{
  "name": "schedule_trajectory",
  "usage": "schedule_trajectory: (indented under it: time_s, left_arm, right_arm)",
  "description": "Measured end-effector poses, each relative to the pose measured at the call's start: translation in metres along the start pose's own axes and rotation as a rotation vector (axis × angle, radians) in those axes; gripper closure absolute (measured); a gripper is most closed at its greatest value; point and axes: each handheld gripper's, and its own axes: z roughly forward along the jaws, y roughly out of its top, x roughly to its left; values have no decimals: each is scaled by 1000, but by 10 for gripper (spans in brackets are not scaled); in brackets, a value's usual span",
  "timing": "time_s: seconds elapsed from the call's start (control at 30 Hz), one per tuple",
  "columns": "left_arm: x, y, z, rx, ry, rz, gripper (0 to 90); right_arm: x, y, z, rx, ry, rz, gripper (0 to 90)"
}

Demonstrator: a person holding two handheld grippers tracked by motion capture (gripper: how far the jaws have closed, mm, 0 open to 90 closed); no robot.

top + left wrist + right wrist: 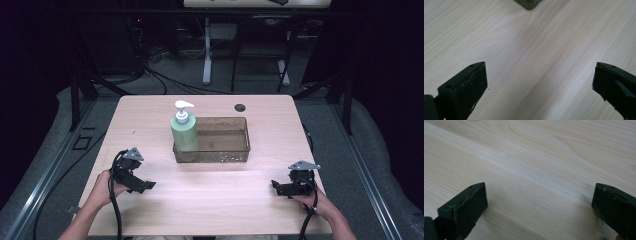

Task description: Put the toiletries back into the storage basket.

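**Green pump bottle upright at the tray's left end, both hand-held grippers idle and apart**

Green, pale and matte, the soap bottle (184, 131) stands upright a little left of centre in the high view, its long axis vertical and its white pump head (182, 107) pointing toward the right of the frame. It sits at the left end of the clear brownish tray (235, 155); whether its base rests inside the tray or just against its wall cannot be told.

Your left hand-held gripper (142, 186) rests low at the lower left of the frame, jaws spread wide with nothing between them. The bottle lies up and to the right of it, well apart. In the left gripper view (540, 82) a corner of the tray (529, 3) shows at the top edge, so the jaws already point roughly that way.

Your right hand-held gripper (278, 188) sits at the lower right, jaws likewise spread and empty; in the right gripper view (539, 202) they face bare wood of the surface (536, 157). The bottle lies up and far to the left of it, with the tray's near wall between.

Judgement: the left one is the nearer and has the clearer line. A grasp across the body, below the pump collar, looks suited to the vertical axis.
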Motion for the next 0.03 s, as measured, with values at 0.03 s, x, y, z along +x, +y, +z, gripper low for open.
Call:
schedule_trajectory:
  time_s: [0.03]
  left_arm:
    - [0, 0, 0, 0, 0, 0, 0]
  right_arm:
    - [0, 0, 0, 0, -1, 0, 0]
